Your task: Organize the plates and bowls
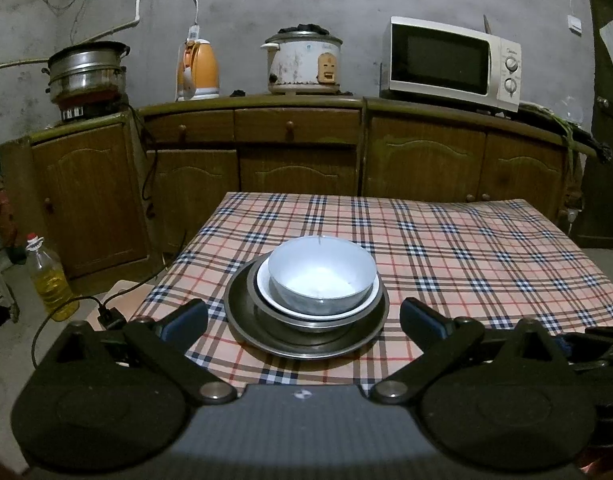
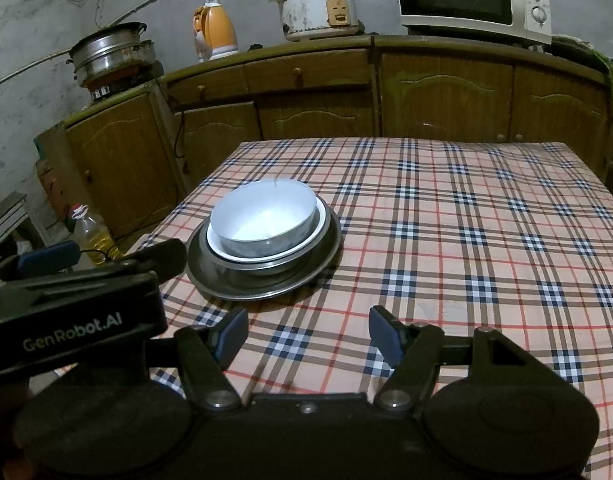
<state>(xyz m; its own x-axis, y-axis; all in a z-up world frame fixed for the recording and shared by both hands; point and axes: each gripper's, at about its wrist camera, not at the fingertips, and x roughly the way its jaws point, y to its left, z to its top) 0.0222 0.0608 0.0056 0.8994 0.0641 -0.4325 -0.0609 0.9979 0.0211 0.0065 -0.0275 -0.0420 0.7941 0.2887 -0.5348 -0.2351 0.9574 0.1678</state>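
Sitting near the left edge of the surface, my stack is nested in order: a white bowl on top, inside a white plate, inside a shallower metal dish, all resting on a wide metal plate. From the right wrist view the same white bowl sits slightly toward the far side of the wide metal plate.

I hold my left hand-held gripper just short of the stack, its blue-padded fingers spread wide to either side of the plates and touching nothing. My right hand-held gripper hovers over the checked tablecloth, to the right of the stack and nearer to me, fingers also parted and empty. The left unit's body shows at the left of the right wrist view.

Beyond the surface stands a wooden cabinet carrying a steamer pot, an orange kettle, a rice cooker and a microwave. A bottle of oil stands on the floor to the left.
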